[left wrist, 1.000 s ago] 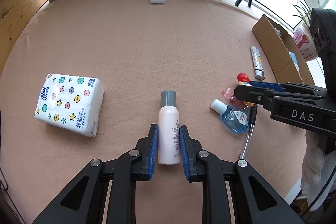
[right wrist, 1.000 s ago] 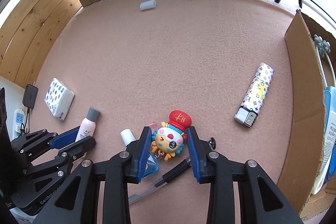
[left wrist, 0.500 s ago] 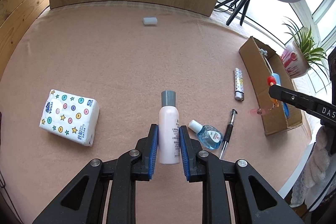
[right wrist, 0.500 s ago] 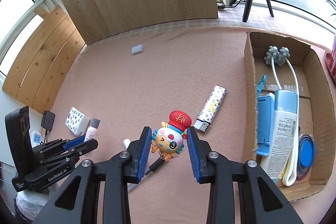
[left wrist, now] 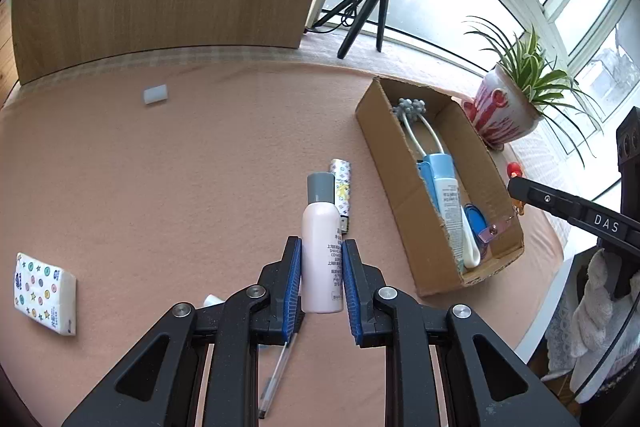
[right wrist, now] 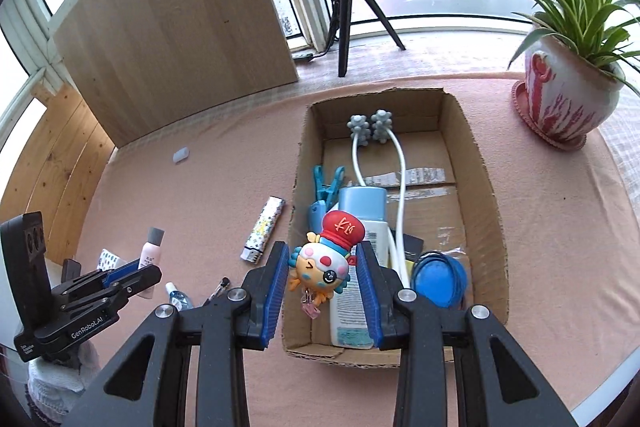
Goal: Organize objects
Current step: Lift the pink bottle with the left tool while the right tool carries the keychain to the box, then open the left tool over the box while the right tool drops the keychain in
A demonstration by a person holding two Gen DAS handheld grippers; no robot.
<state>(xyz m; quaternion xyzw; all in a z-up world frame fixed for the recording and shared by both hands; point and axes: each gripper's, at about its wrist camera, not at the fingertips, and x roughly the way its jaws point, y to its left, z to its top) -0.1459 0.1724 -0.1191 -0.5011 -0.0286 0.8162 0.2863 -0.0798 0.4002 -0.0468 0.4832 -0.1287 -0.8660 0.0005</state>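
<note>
Clamping a pink bottle point(left wrist: 322, 259) above the mat point(left wrist: 160, 187), the left gripper point(left wrist: 322, 281) reads "GenRobot.AI"; the right gripper point(right wrist: 323, 281), marked "DAS", pinches a clown charm point(right wrist: 326, 259) over the box point(right wrist: 484, 195).

Pen point(left wrist: 276, 375) tip hidden under left tongs point(left wrist: 322, 287) (sanitizer bottle point(left wrist: 211, 301) mostly too).

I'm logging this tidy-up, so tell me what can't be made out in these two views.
- Small blue bottle: left wrist view, only its cap shows behind the left gripper.
- Pen: partly hidden by the same gripper.
- Pink bottle label: too small to read.
- Cardboard box floor: right wrist view, blocked by the cartoon keychain and right gripper.
</note>
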